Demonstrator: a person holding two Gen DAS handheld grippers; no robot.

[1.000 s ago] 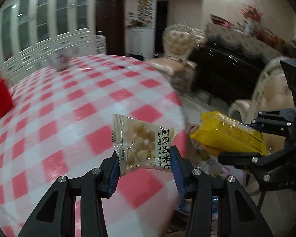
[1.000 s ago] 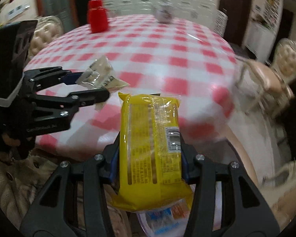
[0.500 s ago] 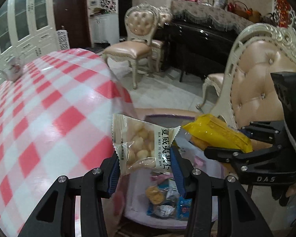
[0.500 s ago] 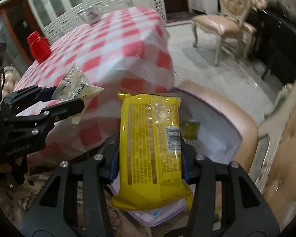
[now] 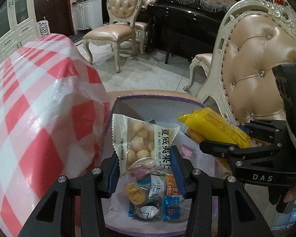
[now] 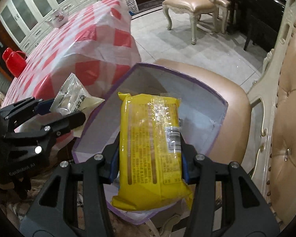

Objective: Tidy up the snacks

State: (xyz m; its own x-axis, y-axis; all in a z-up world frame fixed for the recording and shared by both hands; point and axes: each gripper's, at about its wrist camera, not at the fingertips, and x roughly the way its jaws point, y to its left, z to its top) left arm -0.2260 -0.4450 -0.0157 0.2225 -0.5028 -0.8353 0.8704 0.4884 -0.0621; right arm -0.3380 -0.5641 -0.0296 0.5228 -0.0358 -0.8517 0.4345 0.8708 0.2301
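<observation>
Two packets hang over the purple-rimmed box point(image 6: 220, 106), which sits on a chair seat point(image 6: 236, 106) just beside the checked table's point(image 5: 29, 102) drooping edge; bare tiled floor lies beyond. Left of the box's middle, the left gripper point(image 5: 146, 169) is clenched on a nut packet point(image 5: 142, 144). To the right, the right gripper point(image 6: 149, 162) pinches a yellow packet point(image 6: 150, 144) by its sides. Only the left wrist view shows the small snacks point(image 5: 148, 195) on the box's bottom; the right view's packet hides them.
</observation>
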